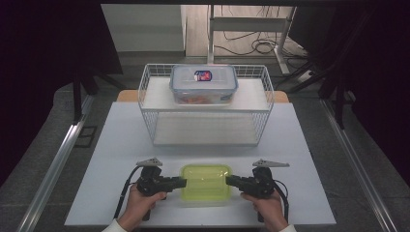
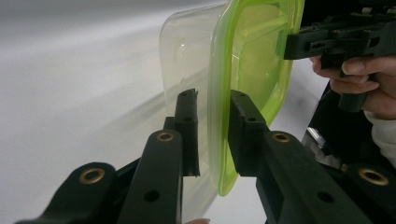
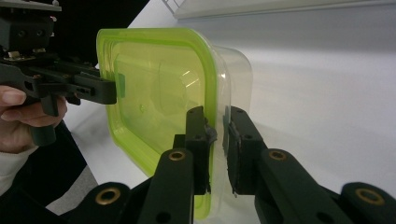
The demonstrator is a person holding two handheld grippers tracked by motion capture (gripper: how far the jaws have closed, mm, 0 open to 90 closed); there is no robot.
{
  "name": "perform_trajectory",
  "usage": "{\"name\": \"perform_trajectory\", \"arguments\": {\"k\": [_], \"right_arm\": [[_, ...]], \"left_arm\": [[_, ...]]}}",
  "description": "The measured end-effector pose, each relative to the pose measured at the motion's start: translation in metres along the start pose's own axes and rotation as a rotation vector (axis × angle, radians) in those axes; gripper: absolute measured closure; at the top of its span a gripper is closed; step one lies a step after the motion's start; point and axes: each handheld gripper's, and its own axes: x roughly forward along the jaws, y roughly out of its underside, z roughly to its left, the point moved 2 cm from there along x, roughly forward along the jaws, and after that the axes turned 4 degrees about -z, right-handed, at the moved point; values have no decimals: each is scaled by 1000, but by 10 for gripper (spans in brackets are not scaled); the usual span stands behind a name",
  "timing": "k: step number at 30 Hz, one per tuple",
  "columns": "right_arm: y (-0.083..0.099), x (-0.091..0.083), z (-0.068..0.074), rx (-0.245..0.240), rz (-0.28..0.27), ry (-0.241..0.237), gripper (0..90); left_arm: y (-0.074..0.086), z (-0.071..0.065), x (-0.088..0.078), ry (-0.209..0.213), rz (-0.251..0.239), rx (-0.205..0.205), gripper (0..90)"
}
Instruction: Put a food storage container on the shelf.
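Clear plastic container (image 1: 206, 183) w/ lime-green lid, empty, on white table (image 1: 121, 145); left gripper (image 1: 180, 183) & right gripper (image 1: 230, 181) each clamp lid rim, 2 opposite ends.

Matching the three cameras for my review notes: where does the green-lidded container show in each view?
High view: the green-lidded container sits low centre on the white table, between the left gripper and right gripper.
Left gripper view: upper centre, its rim between the jaws.
Right gripper view: centre left, its rim between the jaws.
Shared landmark: the lid's green rim, gripped at both ends.
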Motion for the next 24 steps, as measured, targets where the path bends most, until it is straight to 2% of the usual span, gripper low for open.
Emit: {"name": "perform_trajectory", "arguments": {"k": [8, 16, 20, 24], "right_arm": [[-3, -3, 5, -37, -12, 3, 798], [-10, -8, 12, -82, -49, 15, 798], [-16, -11, 16, -113, -62, 17, 798], [-22, -10, 17, -129, -74, 30, 798]], "left_arm": [[-3, -5, -4, -16, -8, 37, 761], [-12, -11, -9, -28, -29, 78, 763], [-15, -12, -11, -25, -42, 84, 765], [-21, -12, -10, -47, -52, 88, 769]]}}
